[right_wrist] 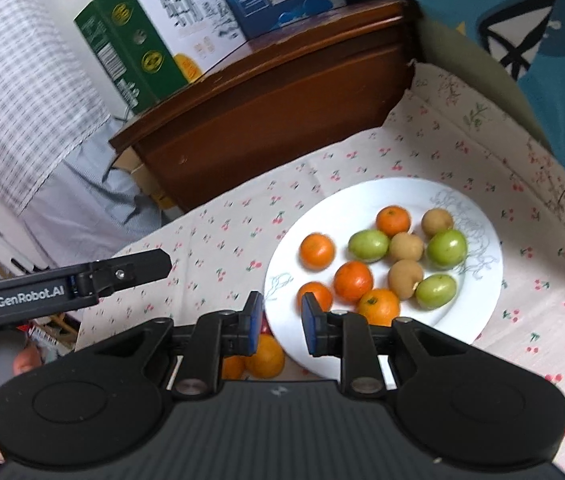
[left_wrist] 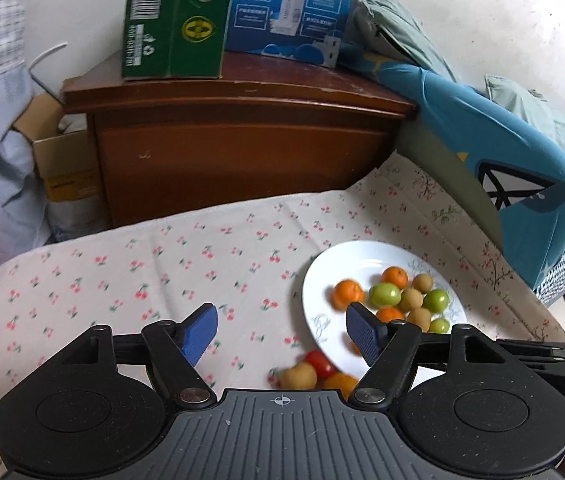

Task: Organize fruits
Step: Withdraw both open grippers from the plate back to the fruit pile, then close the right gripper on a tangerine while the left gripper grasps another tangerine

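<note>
Resting on a cherry-print cloth (right_wrist: 218, 236), a round white plate (right_wrist: 482, 304) is holding five oranges (right_wrist: 317, 251), three green fruits (right_wrist: 368, 245) and three tan ones (right_wrist: 405, 247). More fruit (left_wrist: 314, 372) is lying beside the plate. Left gripper (left_wrist: 282, 334) is gaping empty; right gripper (right_wrist: 281, 322) is standing nearly closed, gripping nothing.

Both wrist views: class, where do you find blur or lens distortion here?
Left wrist view: the fruits beside the plate smear with motion blur, and the cabinet bows from the fisheye lens. Right wrist view: the plate's oranges look slightly soft, corners darken.
</note>
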Demonstrator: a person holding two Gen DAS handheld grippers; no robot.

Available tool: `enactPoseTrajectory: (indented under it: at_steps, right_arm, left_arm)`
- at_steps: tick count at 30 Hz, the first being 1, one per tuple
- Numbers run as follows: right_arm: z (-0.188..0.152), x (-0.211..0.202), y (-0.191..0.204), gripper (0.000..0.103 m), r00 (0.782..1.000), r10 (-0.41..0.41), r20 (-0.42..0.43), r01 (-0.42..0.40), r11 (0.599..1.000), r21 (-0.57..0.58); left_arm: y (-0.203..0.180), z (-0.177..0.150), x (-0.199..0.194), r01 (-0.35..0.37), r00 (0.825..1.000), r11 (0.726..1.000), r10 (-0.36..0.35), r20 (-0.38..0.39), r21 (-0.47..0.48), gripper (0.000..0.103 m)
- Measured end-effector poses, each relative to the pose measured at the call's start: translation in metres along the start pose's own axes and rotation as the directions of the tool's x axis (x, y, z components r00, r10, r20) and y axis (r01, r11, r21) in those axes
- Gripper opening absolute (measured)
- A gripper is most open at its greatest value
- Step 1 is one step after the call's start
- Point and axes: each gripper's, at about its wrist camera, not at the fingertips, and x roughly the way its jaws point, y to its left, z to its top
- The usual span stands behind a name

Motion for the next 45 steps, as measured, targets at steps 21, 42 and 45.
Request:
enactPoseTrajectory:
  at_steps: [21,42,45]
  right_arm:
    - [-0.033,0.027,0.031,0.027,0.997,-0.033,-0.074,0.017,0.978,-0.206]
    - [-0.046,0.042,0.051,0.027,0.991,-0.125,-0.049,0.097,0.919,-0.382]
    - [-0.046,0.035,0.049,0.026,0.992,-0.101,-0.071,0.069,0.93,-0.362]
  left_arm:
    - [0.02,-0.034,-0.015,-0.062,0.997,0.997,0.06,-0.055,-0.039,0.075]
    - [0.035,-0.039,-0.01,-0.11,0.99,0.99,0.102,-0.093,-0.086,0.075]
    - [0.036,-0.041,-0.008,-0.108,0.99,0.991,0.099,-0.102,-0.085,0.075]
